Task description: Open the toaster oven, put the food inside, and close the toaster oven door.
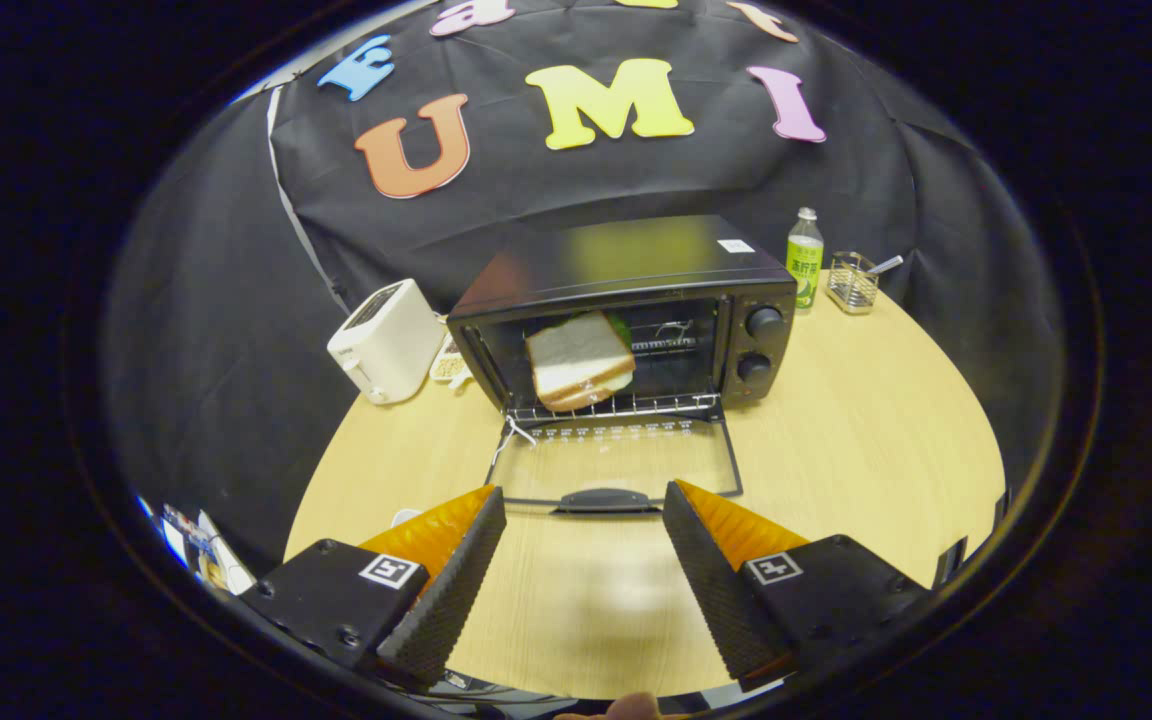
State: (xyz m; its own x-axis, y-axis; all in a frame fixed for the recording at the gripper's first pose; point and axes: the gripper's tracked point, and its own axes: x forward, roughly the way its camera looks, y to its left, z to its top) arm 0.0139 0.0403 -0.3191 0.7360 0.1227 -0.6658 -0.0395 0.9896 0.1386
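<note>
A: Noting claw (584, 560) first. Fingers (451, 590) spread wide, nothing between them but bare table (886, 440)

B: Oven (626, 310)?

A: Straight ahead, beyond the fingertips. Door (616, 460) dropped flat onto the table, glass up, its handle (604, 499) just ahead of the gap between the fingers, not touching either one

B: Food?

A: Sandwich (578, 360) inside the oven, on the rack (616, 405), left half of the cavity, tilted, white bread face showing, some green at its back edge. Well apart from the claw

B: Knobs?

A: Two, on the oven's right panel, one above the other (762, 321)

B: Other things?

A: White toaster (386, 340) ahead and left of the claw, just beside the oven. Small item between them, too hidden to tell. Bottle (804, 258) with green label far ahead to the right, behind the oven's corner; wire basket (853, 282) just beside it, something thin poking out
</note>
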